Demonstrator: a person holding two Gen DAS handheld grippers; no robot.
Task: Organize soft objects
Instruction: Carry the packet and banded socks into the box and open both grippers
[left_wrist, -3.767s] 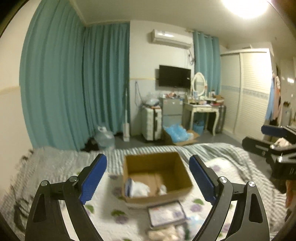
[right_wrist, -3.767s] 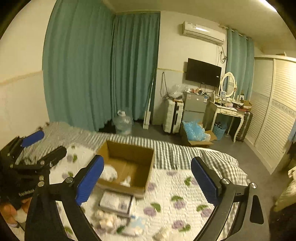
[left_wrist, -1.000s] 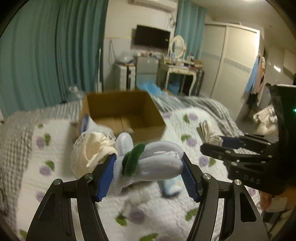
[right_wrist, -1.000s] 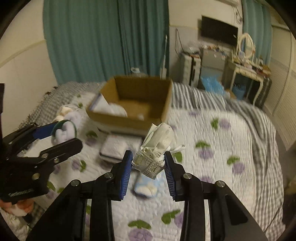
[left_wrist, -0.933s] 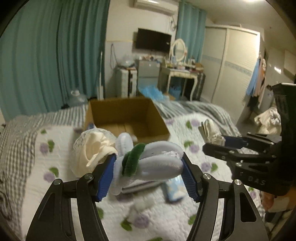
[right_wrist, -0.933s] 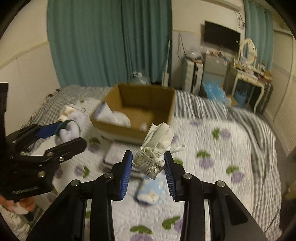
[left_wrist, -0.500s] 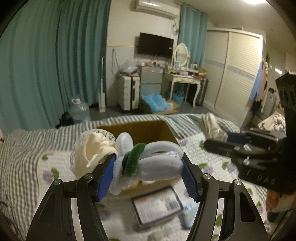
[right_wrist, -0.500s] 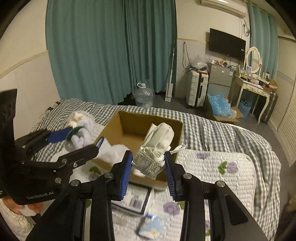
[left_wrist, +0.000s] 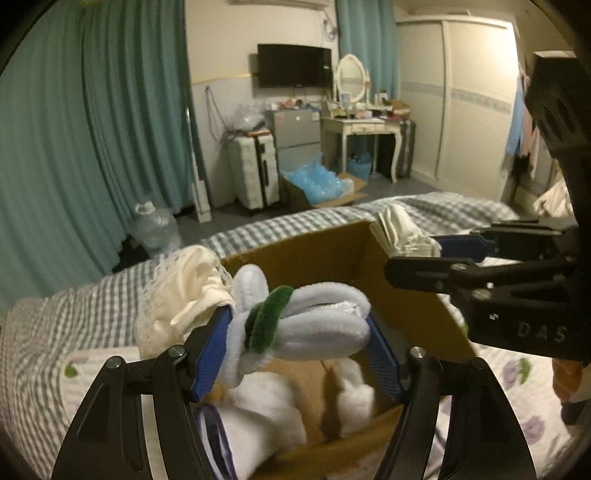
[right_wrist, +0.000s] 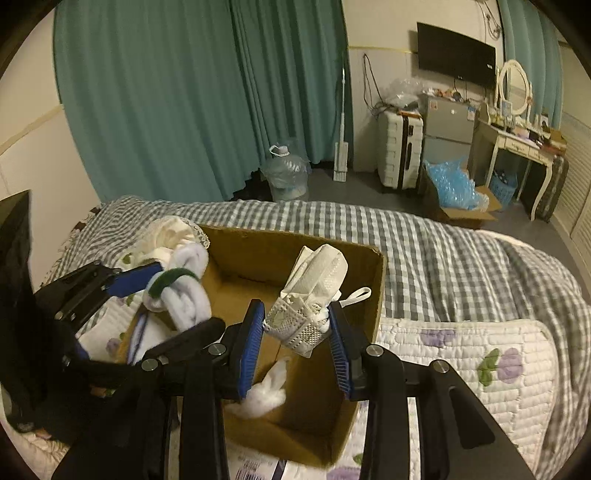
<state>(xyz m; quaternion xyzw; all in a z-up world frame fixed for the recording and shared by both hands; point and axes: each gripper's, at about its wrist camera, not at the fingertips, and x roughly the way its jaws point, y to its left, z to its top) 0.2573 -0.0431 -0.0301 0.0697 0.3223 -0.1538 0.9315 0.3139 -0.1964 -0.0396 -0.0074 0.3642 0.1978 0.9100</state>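
Note:
An open cardboard box (left_wrist: 317, 254) (right_wrist: 295, 254) stands on the bed. My left gripper (left_wrist: 299, 332) (right_wrist: 166, 291) is shut on a bundle of pale blue fluffy socks with a green band (left_wrist: 314, 321) and a cream lace cloth (left_wrist: 184, 291), held over the box's left part. My right gripper (right_wrist: 297, 332) (left_wrist: 436, 251) is shut on a white mesh cloth bundle (right_wrist: 314, 291) (left_wrist: 402, 229), held over the box's right part. White soft items (left_wrist: 266, 417) (right_wrist: 266, 391) lie inside the box.
The bed has a grey checked blanket (right_wrist: 443, 251) and a white quilt with purple flowers (right_wrist: 480, 354). A flat packet (right_wrist: 255, 469) lies in front of the box. Beyond the bed are a water jug (right_wrist: 284, 173), suitcase (right_wrist: 399, 151), dresser and teal curtains.
Both grippers have moved forward with their bundles, from above the quilt to over the open box. The box now fills the lower view. Both grips are unchanged.

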